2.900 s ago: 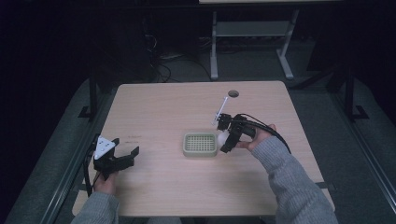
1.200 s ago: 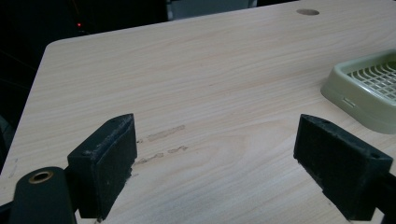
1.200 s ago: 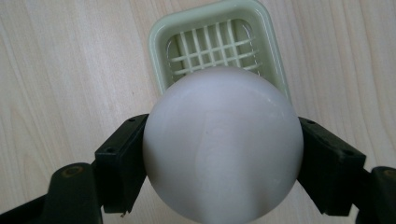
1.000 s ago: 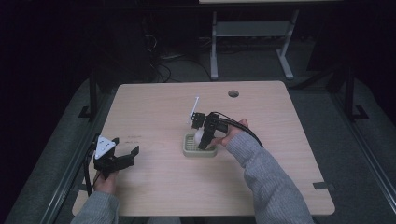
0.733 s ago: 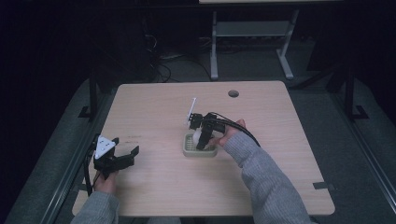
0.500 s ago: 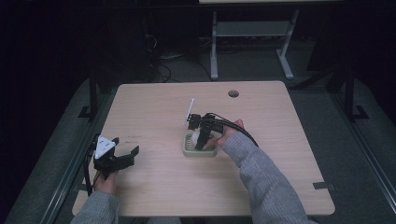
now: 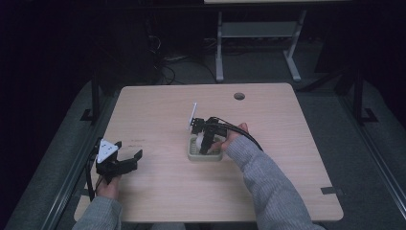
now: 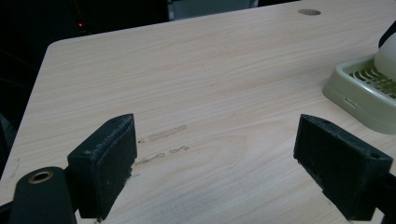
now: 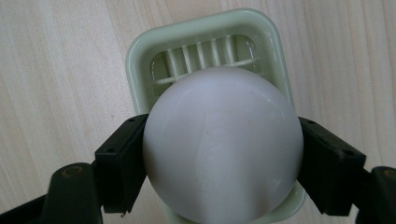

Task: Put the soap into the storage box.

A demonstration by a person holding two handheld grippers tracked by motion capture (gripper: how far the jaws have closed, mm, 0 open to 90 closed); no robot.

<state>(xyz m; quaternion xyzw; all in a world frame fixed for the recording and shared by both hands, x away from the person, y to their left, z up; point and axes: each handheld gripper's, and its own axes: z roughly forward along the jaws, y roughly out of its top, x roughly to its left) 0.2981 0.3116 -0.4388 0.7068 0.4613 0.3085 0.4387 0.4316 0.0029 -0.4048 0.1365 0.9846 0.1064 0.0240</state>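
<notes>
Leftward since earlier, the right gripper [image 7: 205, 145] now hangs over the pale green slotted plastic tray [image 9: 140, 51], jaws clamped on a smooth white egg-shaped ball [image 9: 223, 144], long axis towards the camera. Left gripper [image 7: 125, 162] rests wide open, holding nothing, on the light wooden table [image 7: 158, 110].

No text, label, brand, number or sign can be read anywhere. The pale green tray [image 9: 140, 56], the white ball [image 9: 222, 144] and the wooden desk [image 7: 158, 110] all carry plain, unmarked surfaces.
</notes>
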